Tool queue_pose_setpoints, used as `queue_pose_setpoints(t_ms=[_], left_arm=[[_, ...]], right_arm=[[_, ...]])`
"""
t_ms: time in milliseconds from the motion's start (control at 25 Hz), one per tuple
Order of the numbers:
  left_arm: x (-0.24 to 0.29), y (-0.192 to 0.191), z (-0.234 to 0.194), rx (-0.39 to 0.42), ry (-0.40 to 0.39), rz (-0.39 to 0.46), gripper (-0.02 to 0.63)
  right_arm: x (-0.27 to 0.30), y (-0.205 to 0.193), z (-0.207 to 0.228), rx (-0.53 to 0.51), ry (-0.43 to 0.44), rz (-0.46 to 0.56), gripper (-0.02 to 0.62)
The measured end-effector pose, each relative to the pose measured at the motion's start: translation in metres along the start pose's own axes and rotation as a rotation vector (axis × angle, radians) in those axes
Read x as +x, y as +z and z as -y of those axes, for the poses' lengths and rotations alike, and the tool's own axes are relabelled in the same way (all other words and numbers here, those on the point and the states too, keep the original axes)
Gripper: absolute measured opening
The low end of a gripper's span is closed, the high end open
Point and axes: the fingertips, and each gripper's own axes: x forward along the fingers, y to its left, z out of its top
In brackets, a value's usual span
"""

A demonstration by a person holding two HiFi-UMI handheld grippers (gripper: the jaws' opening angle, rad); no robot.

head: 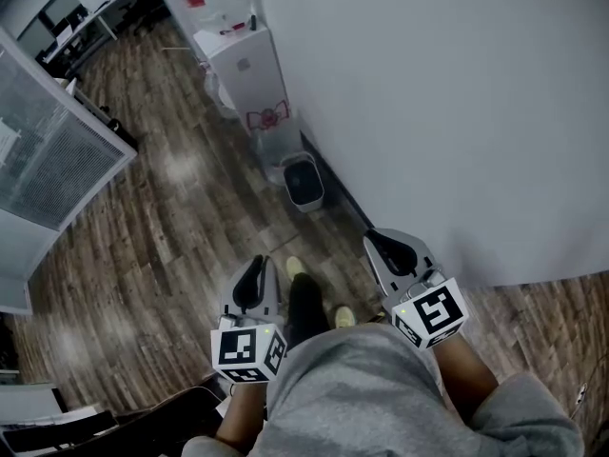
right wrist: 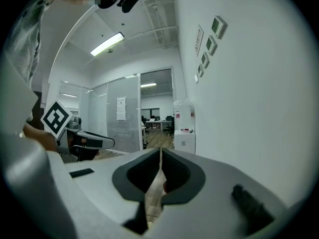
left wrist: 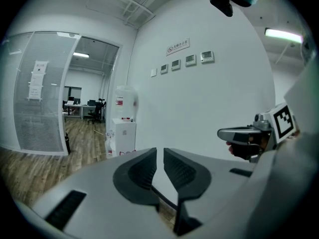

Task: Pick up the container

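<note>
Little bin point(head: 304, 181) sits upright on the floor point(head: 171, 246) ahead of both grippers, hugging the wall point(head: 457, 112), mouth up, contents unclear; left gripper point(head: 256, 267) barely cracked apart and empty, right gripper point(head: 378, 240) closed, also empty.

Count: left tongs point(head: 255, 267) and right tongs point(head: 383, 241), 2; container point(head: 304, 181), 1; water dispenser point(head: 249, 69), 1; wall panels point(left wrist: 190, 59), 4.

An office: desks point(head: 84, 29) with monitors and chairs point(left wrist: 93, 110) beyond a glass partition point(head: 52, 155), a water dispenser point(head: 243, 69) by the white wall point(head: 428, 112), and what look like thermostat panels point(left wrist: 183, 61) higher up.
</note>
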Motion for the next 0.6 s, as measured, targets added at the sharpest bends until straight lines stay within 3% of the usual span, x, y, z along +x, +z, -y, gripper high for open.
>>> queue_pose_setpoints(t_ms=[600], left_arm=[[0.089, 0.020, -0.071, -0.026, -0.039, -0.033, 0.054]], right_arm=[[0.110, 0.008, 0.023, -0.053, 0.003, -0.064, 0.032]])
